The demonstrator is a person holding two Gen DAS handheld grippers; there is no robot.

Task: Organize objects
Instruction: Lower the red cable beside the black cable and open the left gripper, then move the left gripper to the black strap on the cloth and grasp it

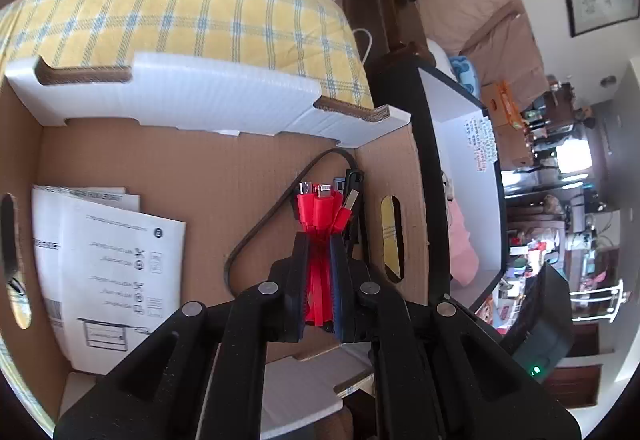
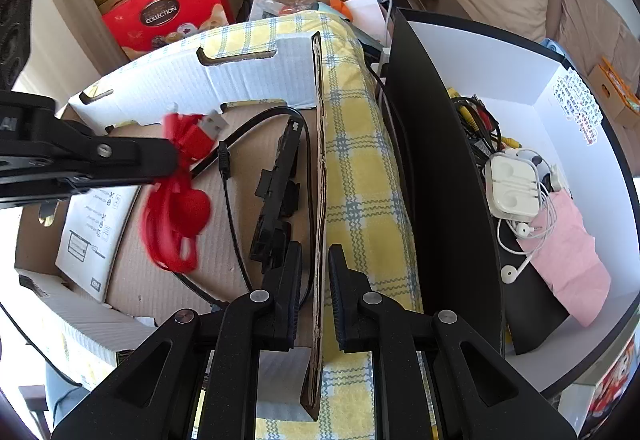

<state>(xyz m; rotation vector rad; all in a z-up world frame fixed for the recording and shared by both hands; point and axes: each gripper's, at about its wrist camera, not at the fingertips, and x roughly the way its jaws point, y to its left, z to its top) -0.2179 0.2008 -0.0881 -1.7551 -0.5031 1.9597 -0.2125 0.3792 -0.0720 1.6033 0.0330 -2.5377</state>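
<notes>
My left gripper (image 1: 320, 240) is shut on a bundle of red charging cables (image 1: 323, 208), whose plugs stick out past the fingertips. It hangs over the floor of an open cardboard box (image 1: 192, 160). In the right wrist view the left gripper (image 2: 170, 160) comes in from the left, with the red cables (image 2: 180, 212) looping below it. My right gripper (image 2: 316, 252) is shut on the box's upright right wall (image 2: 320, 144), one finger on each side. A black cable (image 2: 236, 208) and a black device (image 2: 276, 200) lie inside the box by that wall.
Printed leaflets (image 1: 108, 260) lie on the box floor at the left. A yellow plaid cloth (image 2: 360, 180) lies between the box and a black-rimmed white box (image 2: 540, 80) holding white earphones (image 2: 516, 188), cables and a pink cloth (image 2: 568, 240). Red gift boxes (image 2: 160, 8) stand behind.
</notes>
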